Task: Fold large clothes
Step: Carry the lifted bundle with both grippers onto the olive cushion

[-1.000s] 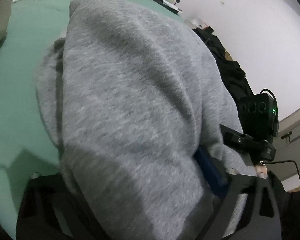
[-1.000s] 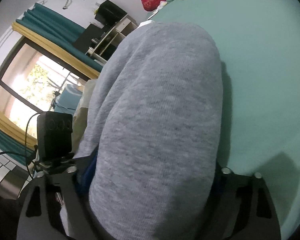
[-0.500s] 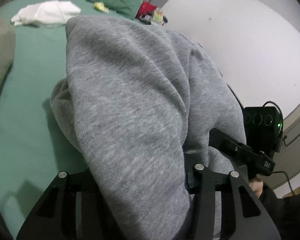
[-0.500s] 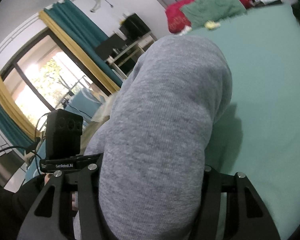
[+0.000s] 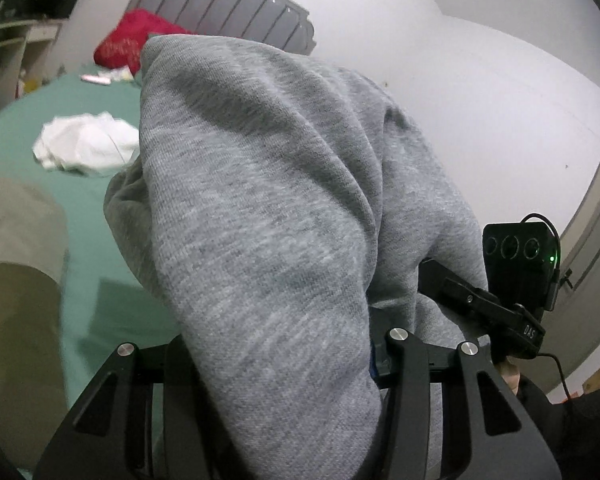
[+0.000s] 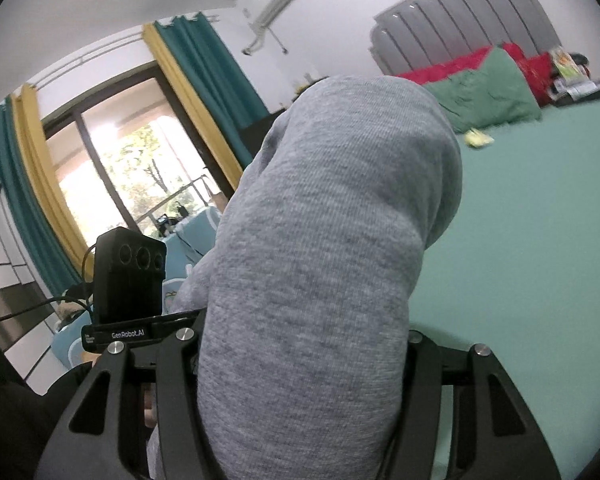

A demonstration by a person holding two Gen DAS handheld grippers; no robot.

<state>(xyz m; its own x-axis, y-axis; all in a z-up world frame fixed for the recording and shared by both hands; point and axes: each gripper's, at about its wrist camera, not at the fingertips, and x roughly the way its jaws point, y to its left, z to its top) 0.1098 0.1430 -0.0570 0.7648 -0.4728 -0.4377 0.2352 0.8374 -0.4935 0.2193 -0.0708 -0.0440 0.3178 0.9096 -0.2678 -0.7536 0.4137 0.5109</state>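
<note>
A bedroom: a bed with a green sheet runs back to a grey ribbed headboard, and teal and yellow curtains frame a bright window. The grey sweatshirt is held up above the bed, bulging over both cameras and filling most of each view. The left tool is clamped on one bunch of its fabric, and the right tool is clamped on another. A green pillow leans on red cushions at the headboard. A crumpled white cloth lies on the sheet, well apart from the sweatshirt.
</note>
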